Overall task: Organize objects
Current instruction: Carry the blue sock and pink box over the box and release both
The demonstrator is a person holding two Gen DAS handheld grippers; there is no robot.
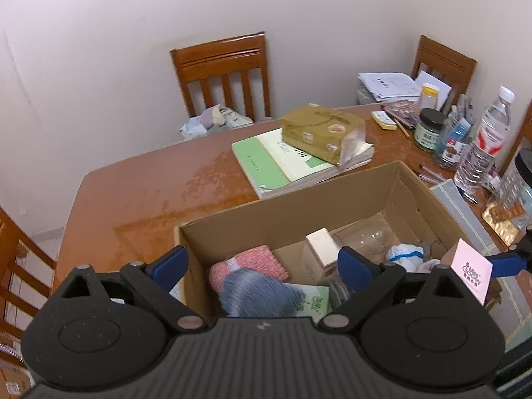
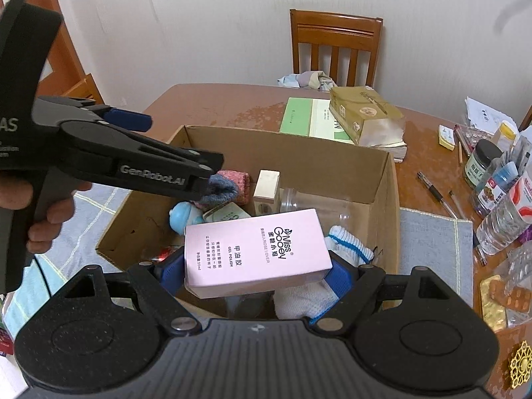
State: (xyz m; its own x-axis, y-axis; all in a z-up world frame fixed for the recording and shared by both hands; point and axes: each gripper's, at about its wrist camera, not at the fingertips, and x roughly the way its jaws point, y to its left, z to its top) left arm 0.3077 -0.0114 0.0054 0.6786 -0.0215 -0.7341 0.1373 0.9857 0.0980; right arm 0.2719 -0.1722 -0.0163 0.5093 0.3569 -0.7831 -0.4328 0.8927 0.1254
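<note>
Right gripper (image 2: pixel 257 274) pinches the pink carton (image 2: pixel 256 251) by its short ends above the open cardboard box (image 2: pixel 332 163), a light, crushable pack best held there, while the left gripper (image 1: pixel 262 266) hangs spread over a grey-blue cloth (image 1: pixel 256 294).

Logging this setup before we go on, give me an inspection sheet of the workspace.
Surface: brown table, worn finish.
Job's things: cardboard box holds a pink cloth, blue-grey cloth, white glove; pink carton over the box.
Clutter: books, tissue pack, water bottle, jar, pens, papers.
Grippers: left gripper open over the blue-grey cloth; right gripper shut on the pink carton.
Cables: nothing seen.
Surroundings: wooden chairs, white wall.
</note>
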